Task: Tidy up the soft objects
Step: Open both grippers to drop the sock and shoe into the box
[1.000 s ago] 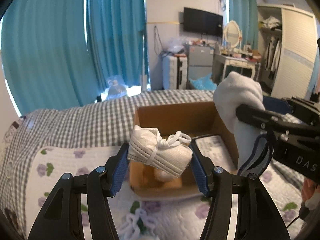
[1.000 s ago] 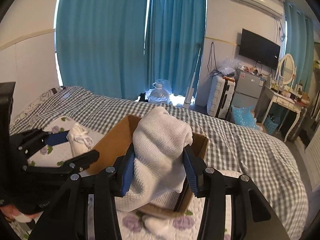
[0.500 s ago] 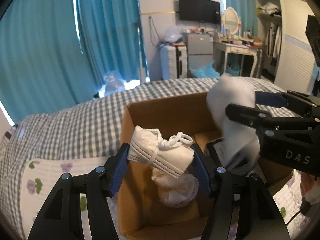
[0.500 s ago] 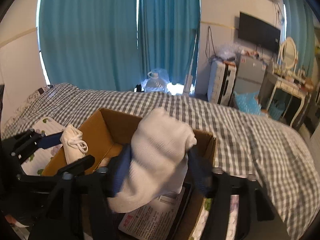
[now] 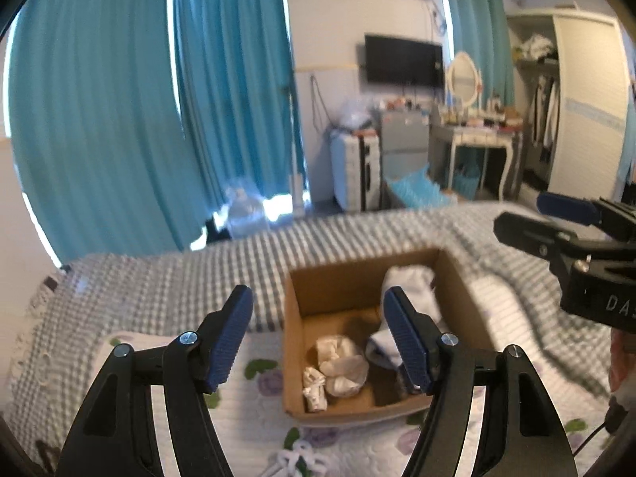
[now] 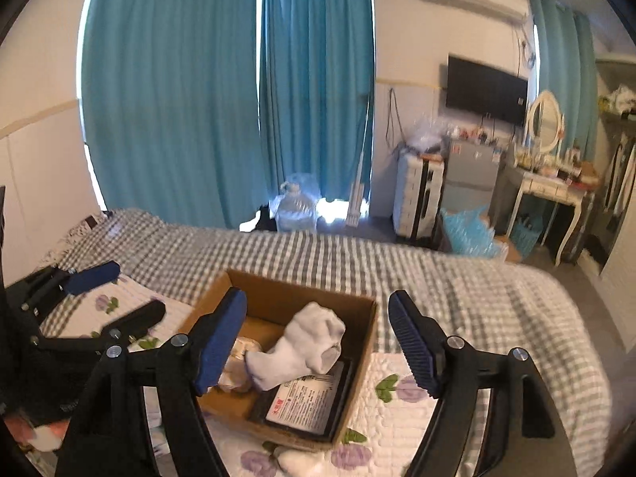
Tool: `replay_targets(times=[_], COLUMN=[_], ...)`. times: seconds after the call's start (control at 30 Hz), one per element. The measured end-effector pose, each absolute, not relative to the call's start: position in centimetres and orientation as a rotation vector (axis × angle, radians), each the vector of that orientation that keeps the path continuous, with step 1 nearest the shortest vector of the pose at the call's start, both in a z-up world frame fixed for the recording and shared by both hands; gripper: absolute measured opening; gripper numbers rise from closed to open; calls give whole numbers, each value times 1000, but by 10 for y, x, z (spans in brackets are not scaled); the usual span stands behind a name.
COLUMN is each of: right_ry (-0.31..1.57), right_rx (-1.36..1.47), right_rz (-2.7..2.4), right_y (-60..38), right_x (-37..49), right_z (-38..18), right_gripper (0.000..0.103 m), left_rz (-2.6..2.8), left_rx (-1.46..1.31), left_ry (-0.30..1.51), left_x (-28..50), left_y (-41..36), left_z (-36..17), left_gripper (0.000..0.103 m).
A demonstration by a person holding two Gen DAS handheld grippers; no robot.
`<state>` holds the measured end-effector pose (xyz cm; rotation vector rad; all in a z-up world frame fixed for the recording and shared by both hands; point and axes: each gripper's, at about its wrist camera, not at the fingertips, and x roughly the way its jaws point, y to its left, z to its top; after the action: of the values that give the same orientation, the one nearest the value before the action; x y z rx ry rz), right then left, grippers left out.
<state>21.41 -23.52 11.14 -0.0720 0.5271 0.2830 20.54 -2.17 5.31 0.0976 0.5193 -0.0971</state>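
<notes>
Far left, teal curtains hang to the floor, with a clear water jug at their foot. Nearer, the bed spreads across under a grey checked cover, and a white quilt with purple flowers lies on its near part. The left gripper hovers above that quilt, its blue-padded fingers spread wide and holding nothing. Just beyond and right of centre sits the open cardboard box, resting on the quilt. Inside, at the near left, lies a bundled face mask touching a crumpled white wad; towards the far right corner a white sock is draped, partly over a black-edged printed packet on the box floor. From the left camera the right finger pad stands in front of the sock and hides part of it. The right gripper hangs over the box, tilted down towards it, fingers wide apart and empty. A knotted white string lies on the quilt at the near edge. Far right stand a white suitcase, a small grey fridge, a white dressing table with an oval mirror, and a wall television.
</notes>
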Motion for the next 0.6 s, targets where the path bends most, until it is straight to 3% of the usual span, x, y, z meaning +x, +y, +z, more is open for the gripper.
replay_targets(times=[0.07,0.17,0.3,0.43,0.6], right_ry=[493,444,397,373,421], right_rx=[-86,-102,-131,-160,-155], right_rz=[281,283,290,280,310], right_y=[-235,-231,-223,-216,-208], right_x=[191,153,104,74,59], right_z=[137,173,207,214,189], right_gripper=[82,91,98,99,100], left_rz=[-95,-81,-73,-86,-60], left_rx=[82,54,61,71,38], left_ry=[476,415,373,397,499], left_x=[181,149,113,91,92], left_y=[-16,-6,3,13,33], left_z=[80,116,143,143,101], left_gripper=[70,85,85,85,85])
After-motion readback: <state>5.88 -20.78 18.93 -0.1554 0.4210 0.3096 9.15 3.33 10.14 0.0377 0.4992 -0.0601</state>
